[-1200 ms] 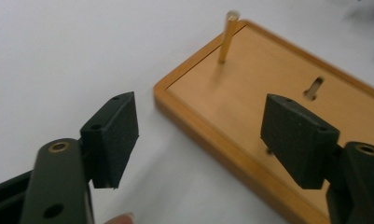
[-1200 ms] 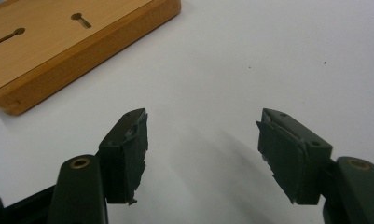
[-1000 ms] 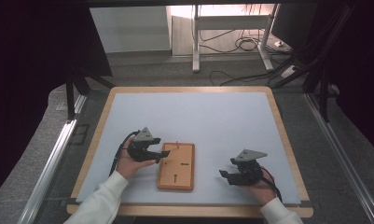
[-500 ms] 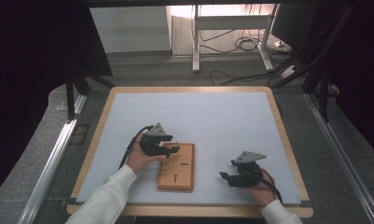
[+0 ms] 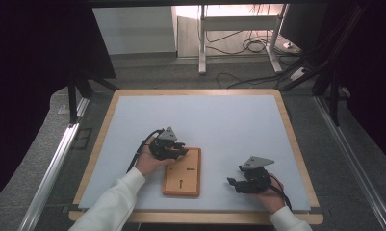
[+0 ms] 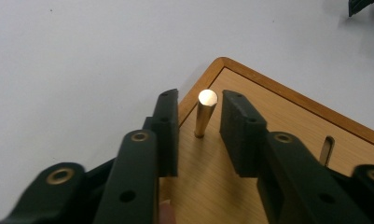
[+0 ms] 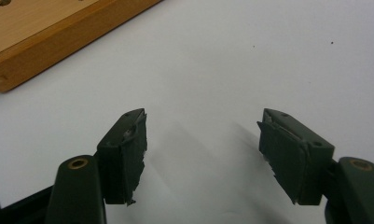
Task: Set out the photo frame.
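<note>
A big pale blue mat (image 5: pixel 214 125) is covering the wooden-edged table (image 5: pixel 296 144); grey floor and cables are lying beyond. The wooden board (image 5: pixel 183 172) is sitting on the mat's near part. The left gripper (image 6: pixel 198 133) has just been closing around the board's upright brass peg (image 6: pixel 205 113), its pads not yet touching. Right of the board, the right gripper (image 7: pixel 201 154) is hanging open, holding nothing.

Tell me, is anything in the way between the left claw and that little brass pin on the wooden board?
Nothing visible. The brass pin stands upright near a corner of the wooden board, already between the jaws of the left gripper, which have just been closing. A narrow gap shows on each side of it.
</note>
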Demonstrator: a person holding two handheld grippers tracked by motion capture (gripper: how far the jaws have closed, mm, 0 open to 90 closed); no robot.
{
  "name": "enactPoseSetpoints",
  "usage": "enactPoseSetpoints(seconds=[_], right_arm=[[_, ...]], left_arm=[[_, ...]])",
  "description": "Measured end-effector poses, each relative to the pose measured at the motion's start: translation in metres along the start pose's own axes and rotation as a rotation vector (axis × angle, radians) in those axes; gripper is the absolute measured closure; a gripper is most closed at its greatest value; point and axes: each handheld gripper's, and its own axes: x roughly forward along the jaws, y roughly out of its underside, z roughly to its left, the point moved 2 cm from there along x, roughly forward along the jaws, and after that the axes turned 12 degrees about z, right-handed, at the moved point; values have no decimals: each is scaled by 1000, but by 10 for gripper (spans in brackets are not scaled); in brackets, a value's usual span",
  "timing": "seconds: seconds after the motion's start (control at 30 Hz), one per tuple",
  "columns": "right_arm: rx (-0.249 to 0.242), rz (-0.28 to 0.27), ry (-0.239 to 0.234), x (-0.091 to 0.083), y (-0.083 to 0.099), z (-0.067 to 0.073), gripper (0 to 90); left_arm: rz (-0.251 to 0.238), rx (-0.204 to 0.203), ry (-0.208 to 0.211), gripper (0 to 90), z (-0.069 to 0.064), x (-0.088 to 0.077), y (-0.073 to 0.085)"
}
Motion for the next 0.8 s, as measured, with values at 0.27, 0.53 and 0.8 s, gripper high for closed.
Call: enactPoseSetpoints(seconds=[0.27,0.53,0.8], right_arm=[[-4,-8,-6,0,-1,1,319],[-22,-5,-7,0,-2,4,315],[-32,-39,-8,-3,-5,7,310]], left_arm=[[3,11,17,841,1,2,-2],[24,-19,39,847,3,1,-5],[38,-22,68,846,6,1,-6]])
